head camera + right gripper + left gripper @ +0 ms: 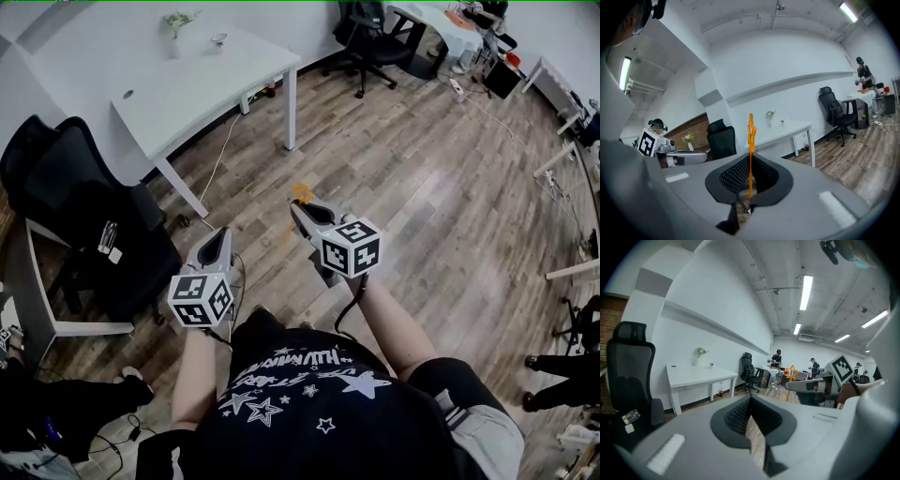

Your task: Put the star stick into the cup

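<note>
Office, mid-room: a person stands on the wood floor [422, 187] holding the star stick [750, 140] upright, clamped btw the pads of the right gripper [302, 208]. The left gripper [223, 234] is held alongside, jaws together, nothing in them. Pickup looks done, drop-off isn't. No cup is clearly in view. A small vessel [217, 39] on the white table [187, 94], well apart from both grippers, may be it.
</note>
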Available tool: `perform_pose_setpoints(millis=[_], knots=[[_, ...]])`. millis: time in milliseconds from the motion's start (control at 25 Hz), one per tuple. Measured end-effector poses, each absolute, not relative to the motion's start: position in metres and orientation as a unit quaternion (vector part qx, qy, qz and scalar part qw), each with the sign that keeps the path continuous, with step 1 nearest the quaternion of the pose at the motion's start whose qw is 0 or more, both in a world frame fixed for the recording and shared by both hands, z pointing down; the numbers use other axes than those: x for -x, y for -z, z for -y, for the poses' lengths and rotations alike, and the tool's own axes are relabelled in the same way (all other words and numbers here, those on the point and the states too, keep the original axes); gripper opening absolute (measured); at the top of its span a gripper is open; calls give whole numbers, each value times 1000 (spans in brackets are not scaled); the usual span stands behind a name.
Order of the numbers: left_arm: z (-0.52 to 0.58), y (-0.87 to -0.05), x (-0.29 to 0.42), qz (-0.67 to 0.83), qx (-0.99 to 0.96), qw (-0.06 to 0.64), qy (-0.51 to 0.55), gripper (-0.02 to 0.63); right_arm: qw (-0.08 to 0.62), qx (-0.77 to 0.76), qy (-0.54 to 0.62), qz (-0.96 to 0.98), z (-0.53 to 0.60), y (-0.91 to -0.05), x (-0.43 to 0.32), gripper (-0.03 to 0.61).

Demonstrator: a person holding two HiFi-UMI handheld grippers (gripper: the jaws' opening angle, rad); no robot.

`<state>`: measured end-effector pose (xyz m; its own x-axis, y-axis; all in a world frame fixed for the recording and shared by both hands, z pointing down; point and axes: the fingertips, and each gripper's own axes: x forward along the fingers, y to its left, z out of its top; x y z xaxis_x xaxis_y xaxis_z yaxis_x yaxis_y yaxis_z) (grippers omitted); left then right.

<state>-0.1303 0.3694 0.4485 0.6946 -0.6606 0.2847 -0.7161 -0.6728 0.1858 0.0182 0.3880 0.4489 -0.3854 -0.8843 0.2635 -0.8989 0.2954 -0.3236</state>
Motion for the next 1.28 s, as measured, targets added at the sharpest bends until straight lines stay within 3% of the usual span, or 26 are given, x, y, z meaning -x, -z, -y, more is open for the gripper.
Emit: perform_pose_setpoints(millis=[560,1280], knots=[[-332,-457,114,369,-915,142,-84,3,3,-559,-229,797,-362,-472,-38,31],[-73,-459,112,373,-911,160,-73,3,30,-553,-242,796,-91,-473,-42,32]])
